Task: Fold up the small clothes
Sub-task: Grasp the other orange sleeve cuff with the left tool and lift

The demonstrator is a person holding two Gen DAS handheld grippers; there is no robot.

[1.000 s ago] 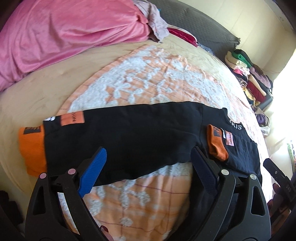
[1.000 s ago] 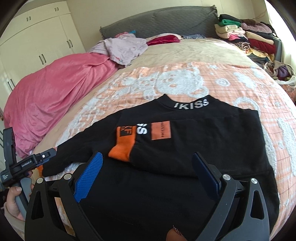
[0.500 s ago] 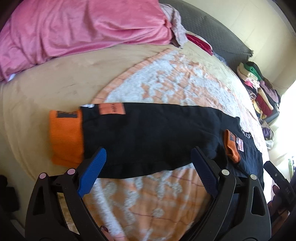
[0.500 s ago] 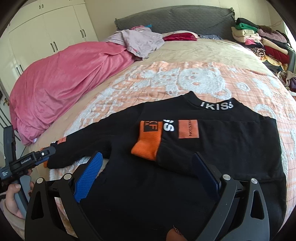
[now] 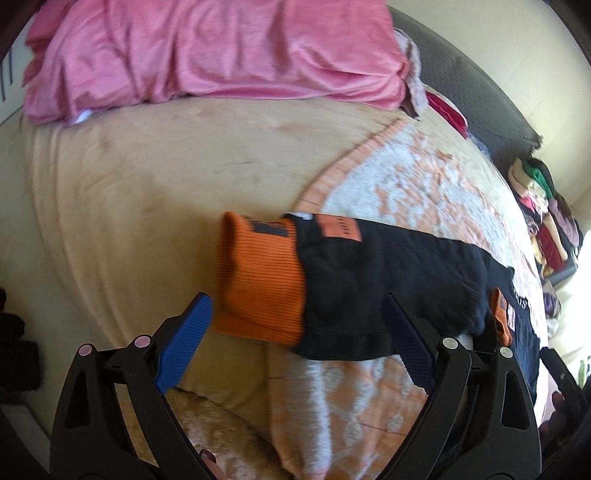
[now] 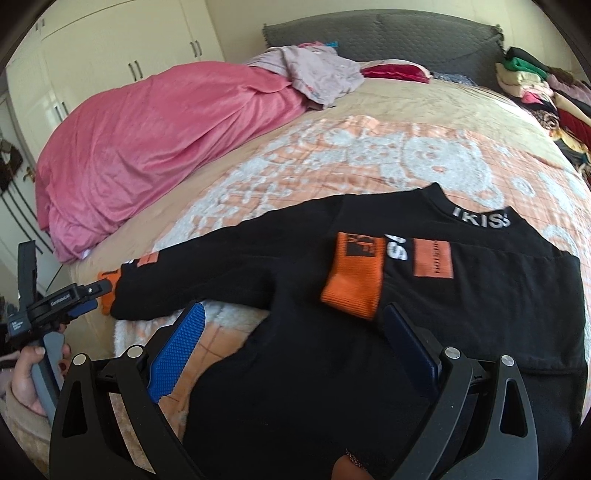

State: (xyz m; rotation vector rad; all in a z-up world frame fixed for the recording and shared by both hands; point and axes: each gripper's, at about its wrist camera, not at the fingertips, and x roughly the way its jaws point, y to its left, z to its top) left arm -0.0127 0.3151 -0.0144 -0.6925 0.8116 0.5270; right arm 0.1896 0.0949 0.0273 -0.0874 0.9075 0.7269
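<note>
A small black sweatshirt (image 6: pixel 424 314) with orange cuffs lies flat on the bed. One sleeve is folded across its chest, with the cuff (image 6: pixel 352 280) on top. The other sleeve (image 5: pixel 388 280) stretches out to the left and ends in an orange cuff (image 5: pixel 258 280). My left gripper (image 5: pixel 295 343) is open and hovers just short of that cuff, which lies between the blue pads (image 5: pixel 183 343). My right gripper (image 6: pixel 291 347) is open above the sweatshirt's lower body, with nothing between its fingers. From the right wrist view the left gripper (image 6: pixel 99 290) shows at the sleeve end.
A pink duvet (image 6: pixel 155 147) is heaped along the bed's left side, with a lilac garment (image 6: pixel 314 74) near the grey headboard (image 6: pixel 388 33). Stacked folded clothes (image 6: pixel 539 88) sit at the far right. The orange and white blanket (image 6: pixel 369 155) covers the bed under the sweatshirt.
My left gripper has travelled left along the outstretched sleeve, from its middle to the orange cuff. The right gripper has shifted a little left over the sweatshirt. Both stayed open.
</note>
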